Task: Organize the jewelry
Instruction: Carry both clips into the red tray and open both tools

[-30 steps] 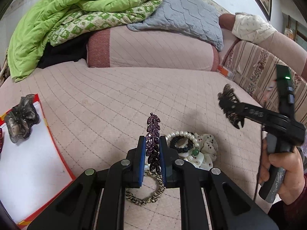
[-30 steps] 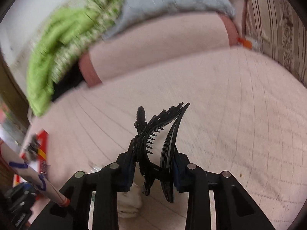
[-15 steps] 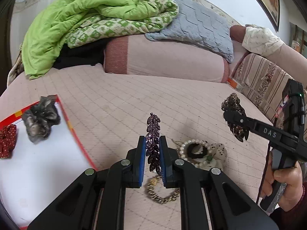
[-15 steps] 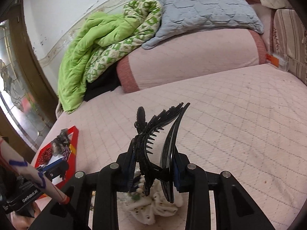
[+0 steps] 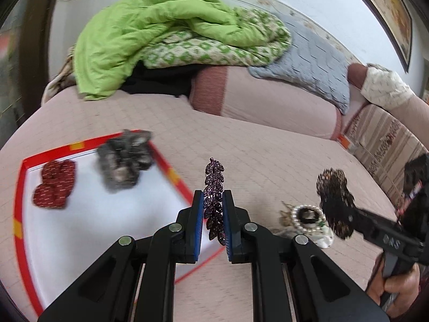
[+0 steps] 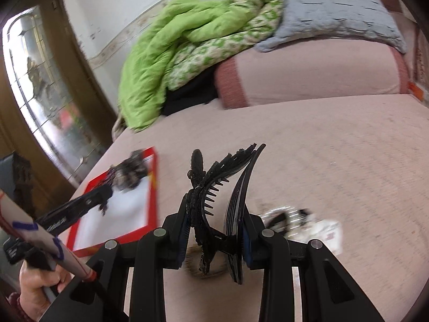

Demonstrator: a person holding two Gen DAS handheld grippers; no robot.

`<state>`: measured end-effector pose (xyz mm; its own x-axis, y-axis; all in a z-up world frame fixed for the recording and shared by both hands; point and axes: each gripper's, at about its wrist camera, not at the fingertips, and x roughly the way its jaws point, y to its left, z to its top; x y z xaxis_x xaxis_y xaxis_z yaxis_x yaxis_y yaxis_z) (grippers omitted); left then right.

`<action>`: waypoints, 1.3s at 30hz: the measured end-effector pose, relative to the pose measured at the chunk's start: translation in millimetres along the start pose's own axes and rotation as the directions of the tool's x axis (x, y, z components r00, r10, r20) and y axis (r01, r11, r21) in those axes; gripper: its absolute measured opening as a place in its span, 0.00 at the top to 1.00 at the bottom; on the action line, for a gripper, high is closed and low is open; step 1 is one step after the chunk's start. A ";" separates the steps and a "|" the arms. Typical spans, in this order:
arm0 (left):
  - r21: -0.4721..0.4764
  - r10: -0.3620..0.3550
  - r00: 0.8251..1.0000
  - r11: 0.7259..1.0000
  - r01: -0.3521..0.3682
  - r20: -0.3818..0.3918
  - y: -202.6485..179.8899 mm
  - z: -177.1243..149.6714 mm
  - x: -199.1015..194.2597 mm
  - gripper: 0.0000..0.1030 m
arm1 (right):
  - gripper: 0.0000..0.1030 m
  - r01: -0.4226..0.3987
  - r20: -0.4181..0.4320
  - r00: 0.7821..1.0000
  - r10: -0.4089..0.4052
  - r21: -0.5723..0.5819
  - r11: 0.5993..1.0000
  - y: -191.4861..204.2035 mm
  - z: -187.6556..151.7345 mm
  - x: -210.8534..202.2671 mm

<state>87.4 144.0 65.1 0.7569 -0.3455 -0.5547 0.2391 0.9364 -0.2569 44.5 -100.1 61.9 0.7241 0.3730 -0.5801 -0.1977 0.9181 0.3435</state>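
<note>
My left gripper (image 5: pixel 212 224) is shut on a purple leaf-shaped hair clip (image 5: pixel 214 198), held upright over the right edge of a white tray with a red rim (image 5: pixel 163 165). The tray holds a grey scrunchie (image 5: pixel 124 158) and a red scrunchie (image 5: pixel 55 183). My right gripper (image 6: pixel 214 230) is shut on a black claw clip (image 6: pixel 214 196), held above the bed; it also shows in the left wrist view (image 5: pixel 335 204), to the right of the tray. A pile with a pearl bracelet (image 5: pixel 305 214) and a white scrunchie lies on the bed under it.
The pink quilted bed (image 5: pixel 268 150) carries a green duvet (image 5: pixel 161 35), a grey pillow (image 5: pixel 313 67) and a pink bolster (image 5: pixel 268 102) at the back. A striped cushion (image 5: pixel 386 150) is at the right. A wooden door (image 6: pixel 32 86) stands to the left.
Both grippers have swung left toward the tray with their clips still held. The tray has come from the left edge into the middle of the left wrist view.
</note>
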 end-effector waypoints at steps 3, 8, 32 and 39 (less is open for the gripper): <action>-0.045 0.031 1.000 0.999 -0.031 0.000 28.1 0.4 -9.7 0.87 | 0.67 -0.052 -0.038 0.998 0.051 -0.006 0.999 28.0 -3.6 13.6; -0.113 0.076 0.997 0.991 -0.077 -0.014 69.6 -2.7 -19.6 0.87 | 0.67 -0.119 -0.114 0.987 0.112 -0.048 0.992 73.9 -1.9 41.2; -0.267 0.179 0.970 0.938 -0.220 -0.167 151.1 -2.2 11.7 0.87 | 0.66 -0.155 -0.379 0.923 0.060 -0.225 0.962 160.2 25.9 183.2; -0.292 0.206 0.956 0.920 -0.262 -0.210 171.6 -4.4 23.2 0.87 | 0.66 -0.130 -0.395 0.918 0.018 -0.260 0.957 164.6 28.1 211.6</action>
<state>143.3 296.4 4.7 0.6450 -0.1504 -0.7492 -0.1561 0.9338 -0.3219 183.7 126.2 16.4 0.4004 0.4118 -0.8186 -0.4549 0.8648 0.2125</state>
